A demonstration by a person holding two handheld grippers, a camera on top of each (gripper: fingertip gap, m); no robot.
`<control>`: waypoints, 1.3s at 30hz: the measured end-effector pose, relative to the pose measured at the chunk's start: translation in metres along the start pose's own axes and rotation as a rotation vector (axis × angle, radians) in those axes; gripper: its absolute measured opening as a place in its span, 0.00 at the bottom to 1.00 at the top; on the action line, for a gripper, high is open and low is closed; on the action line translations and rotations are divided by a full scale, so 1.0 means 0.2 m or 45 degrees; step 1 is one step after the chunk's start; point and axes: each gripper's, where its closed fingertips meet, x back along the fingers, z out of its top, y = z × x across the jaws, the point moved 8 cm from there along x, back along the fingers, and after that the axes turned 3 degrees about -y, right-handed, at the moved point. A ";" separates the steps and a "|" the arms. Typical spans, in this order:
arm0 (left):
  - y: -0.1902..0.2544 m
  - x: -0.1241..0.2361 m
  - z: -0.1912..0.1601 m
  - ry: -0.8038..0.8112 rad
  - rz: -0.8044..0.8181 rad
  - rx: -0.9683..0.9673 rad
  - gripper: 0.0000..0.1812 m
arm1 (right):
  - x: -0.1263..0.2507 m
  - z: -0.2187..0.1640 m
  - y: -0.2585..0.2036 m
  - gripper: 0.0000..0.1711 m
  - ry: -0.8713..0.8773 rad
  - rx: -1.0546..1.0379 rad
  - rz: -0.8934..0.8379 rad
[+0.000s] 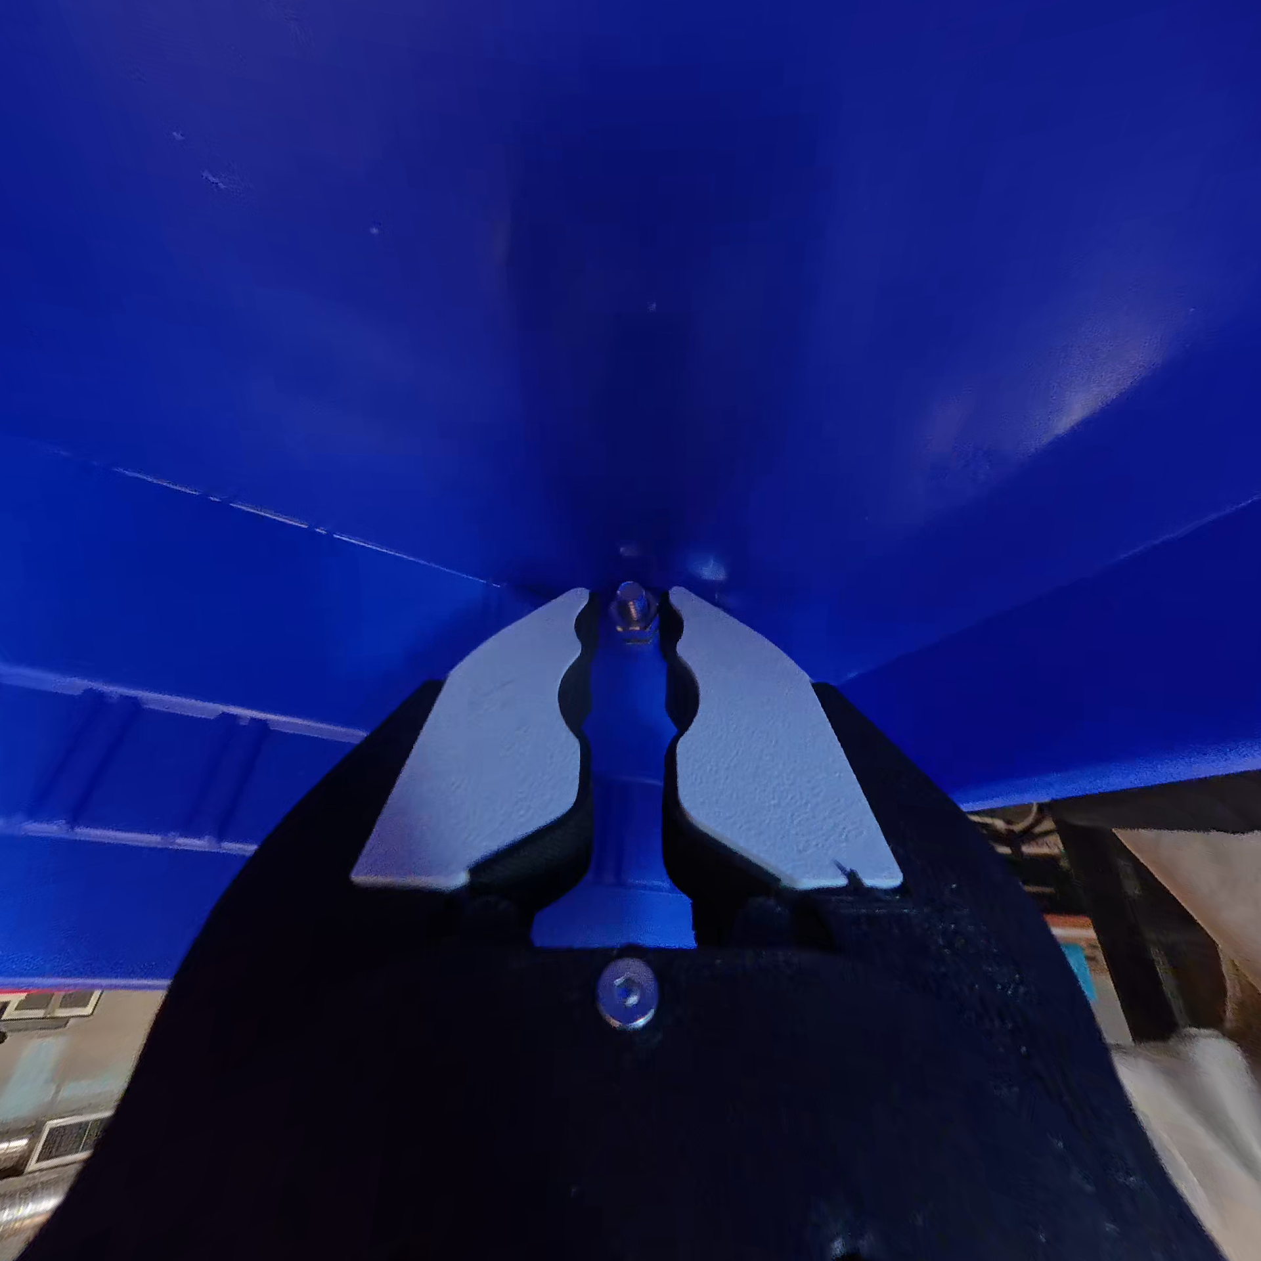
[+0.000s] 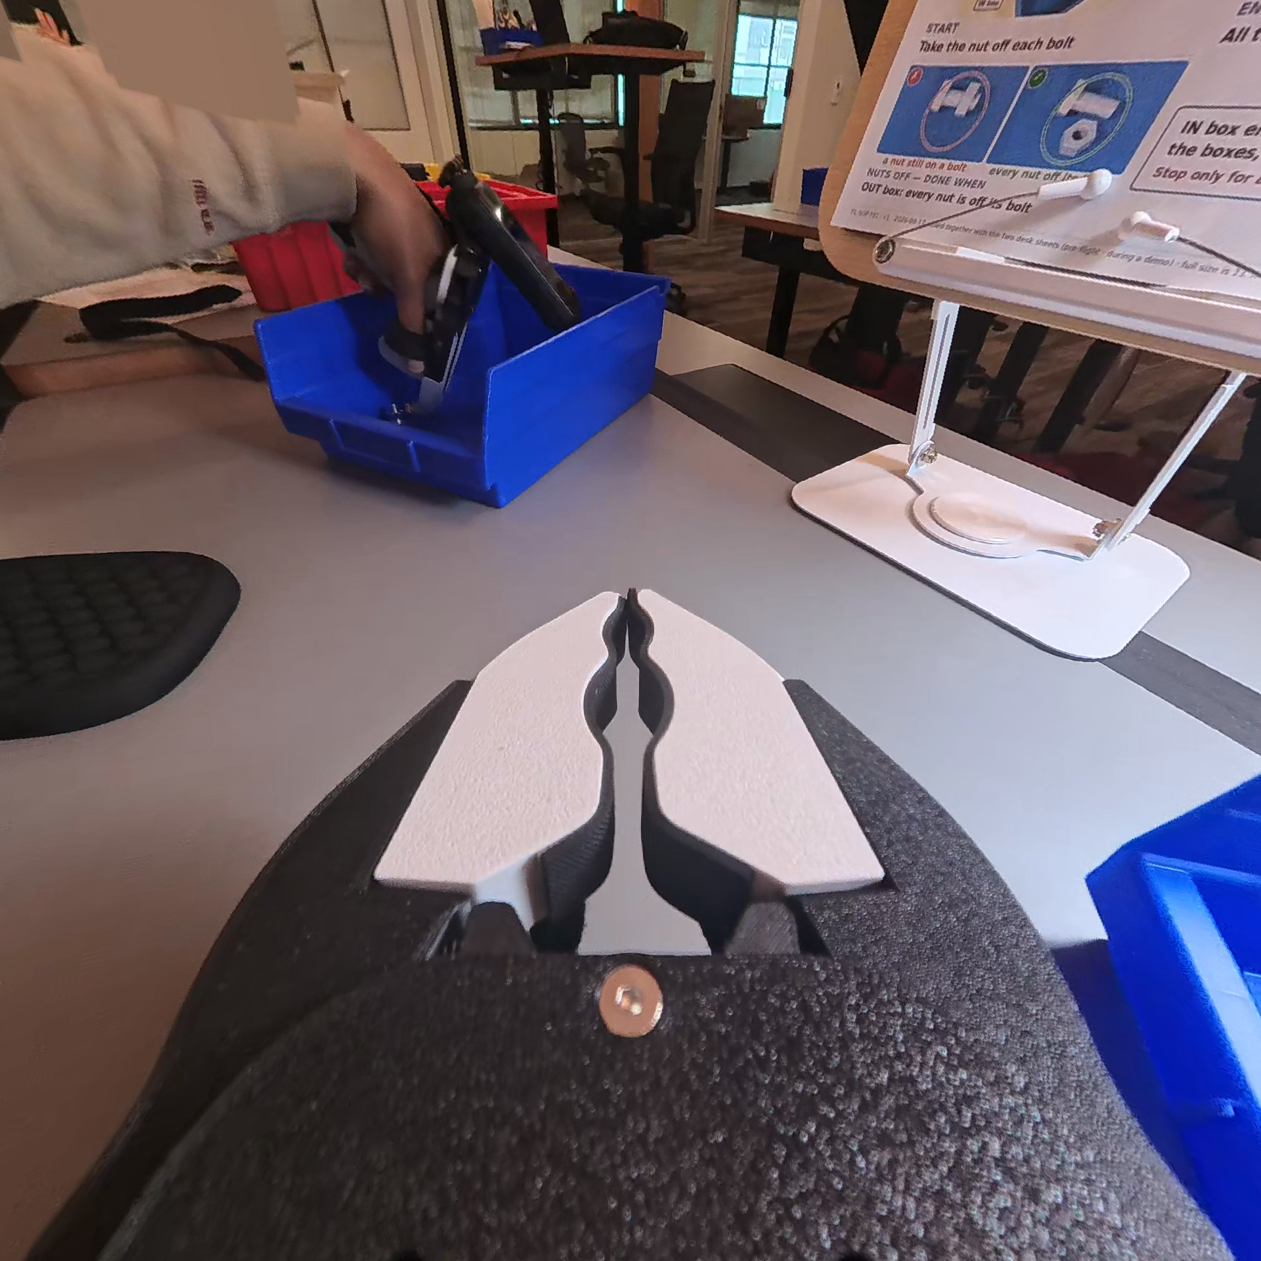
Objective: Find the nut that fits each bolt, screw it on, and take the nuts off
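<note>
Office: desks (image 2: 590, 58), swivel chairs (image 2: 672, 136)

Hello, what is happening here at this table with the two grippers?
A person works with two hand-held grippers. The left gripper reaches down into a blue bin on the table, its fingers open around a bolt with a nut on it, not yet closed. The right gripper is shut and empty, over the table. A second blue bin is at the right edge.

Down in the blue bin (image 1: 614, 273) my left view's dim, everything tinted blue, glare patch upper right. My right view's bright and even, soft shadows, edges bent fisheye-style, corners smeary.
</note>
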 end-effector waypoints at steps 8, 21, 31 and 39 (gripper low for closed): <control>0.04 -0.04 0.00 -0.172 -0.090 -0.098 0.08 | 0.00 -0.02 0.00 0.00 -0.031 0.002 0.015; 0.34 0.59 -0.19 1.189 -0.040 -0.396 0.07 | 0.00 0.01 -0.03 0.00 0.016 0.041 0.022; 1.26 0.61 -0.27 1.796 -0.561 -0.952 0.07 | -0.13 0.01 -0.31 0.11 0.028 0.125 0.206; 1.54 0.58 -0.19 1.871 -0.680 -1.048 0.07 | -0.13 0.05 -0.39 0.10 0.095 0.202 0.150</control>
